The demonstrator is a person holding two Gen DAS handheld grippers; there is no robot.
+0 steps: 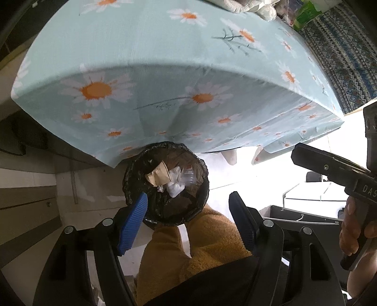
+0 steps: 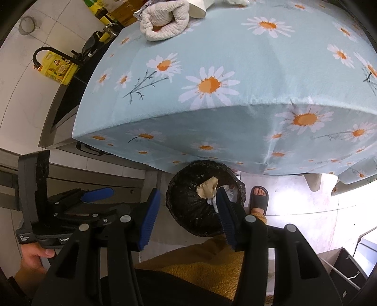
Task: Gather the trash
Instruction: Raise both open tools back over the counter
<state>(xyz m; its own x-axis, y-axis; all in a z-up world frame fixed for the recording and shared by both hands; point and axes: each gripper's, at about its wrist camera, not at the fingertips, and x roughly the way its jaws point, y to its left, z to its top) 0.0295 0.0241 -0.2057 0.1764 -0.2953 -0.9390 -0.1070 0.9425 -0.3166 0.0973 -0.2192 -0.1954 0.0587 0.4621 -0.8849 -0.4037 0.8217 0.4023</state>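
A round bin lined with a black bag [image 1: 132, 179] stands on the floor under the table's front edge. Inside lie crumpled brown paper [image 1: 157, 176], white tissue [image 1: 175, 188] and a clear plastic piece. My left gripper [image 1: 188, 200] is open and empty, held above the bin, fingers either side of it. The bin also shows in the right wrist view [image 2: 186, 207], with the brown paper [image 2: 207, 188]. My right gripper [image 2: 186, 207] is open and empty above the bin. The left gripper [image 2: 94, 195] shows at the left of that view.
The table wears a light blue daisy cloth [image 2: 212, 70]. A rolled white towel [image 2: 165, 21] and a white cup [image 2: 198, 9] lie at its far side. A sink with black tap [image 2: 47, 54] is to the left. My sandalled foot [image 2: 259, 197] stands beside the bin.
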